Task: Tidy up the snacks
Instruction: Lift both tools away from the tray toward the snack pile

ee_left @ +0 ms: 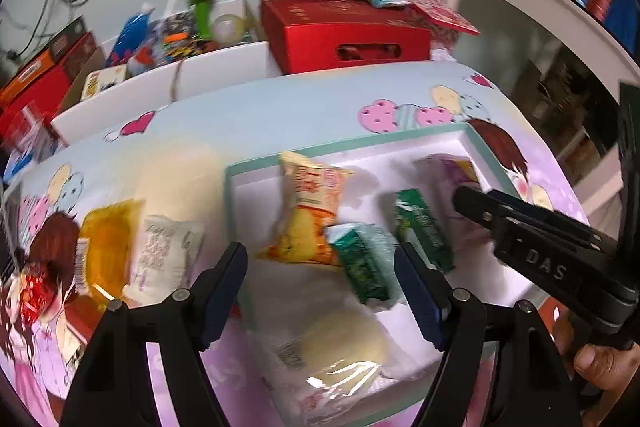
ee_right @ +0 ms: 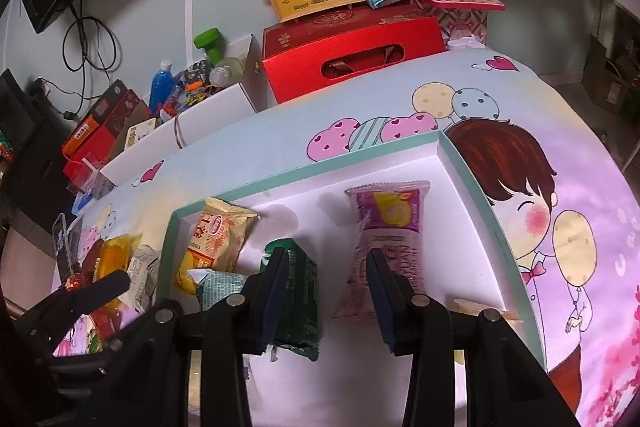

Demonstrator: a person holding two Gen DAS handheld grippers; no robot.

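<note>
while the white tray (ee_right: 460,163) already holds an orange packet (ee_right: 216,239), two green packets and a purple packet (ee_right: 390,227), a clear-wrapped bun (ee_left: 344,351) lies partly in it, directly below the left gripper (ee_left: 320,295), which is spread and empty. right gripper (ee_right: 328,299), half-spread, grips nothing.

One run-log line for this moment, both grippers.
left gripper: open, empty | right gripper: open, empty, above tray | purple packet, green packet: in tray
</note>
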